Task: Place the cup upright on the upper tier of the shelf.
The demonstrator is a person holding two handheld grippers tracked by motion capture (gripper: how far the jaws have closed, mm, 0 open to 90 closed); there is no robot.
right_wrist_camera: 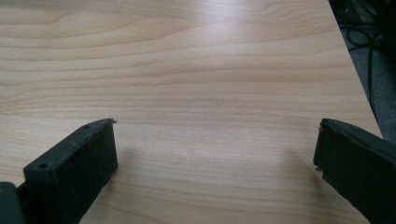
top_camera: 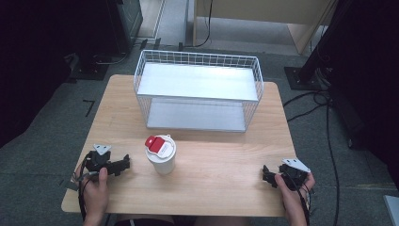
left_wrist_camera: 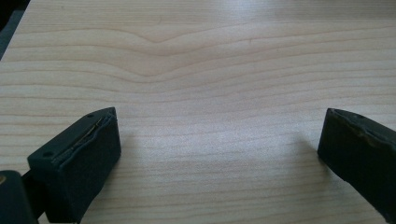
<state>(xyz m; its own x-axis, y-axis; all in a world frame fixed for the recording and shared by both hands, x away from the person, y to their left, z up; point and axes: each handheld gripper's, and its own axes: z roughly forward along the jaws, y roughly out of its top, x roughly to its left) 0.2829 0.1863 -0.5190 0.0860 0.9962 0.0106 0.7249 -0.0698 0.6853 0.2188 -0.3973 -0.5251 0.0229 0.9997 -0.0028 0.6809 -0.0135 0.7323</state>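
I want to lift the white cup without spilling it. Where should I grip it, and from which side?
Probably grip the white cup on its round body, below the lid with the red flap, jaws across the wall. It stands upright, so come in level from the left with the left gripper, which is nearest and open.

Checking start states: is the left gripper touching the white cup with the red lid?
Apart. The high view shows bare table between the left gripper and the cup; the left gripper view has only wood between its open jaws.
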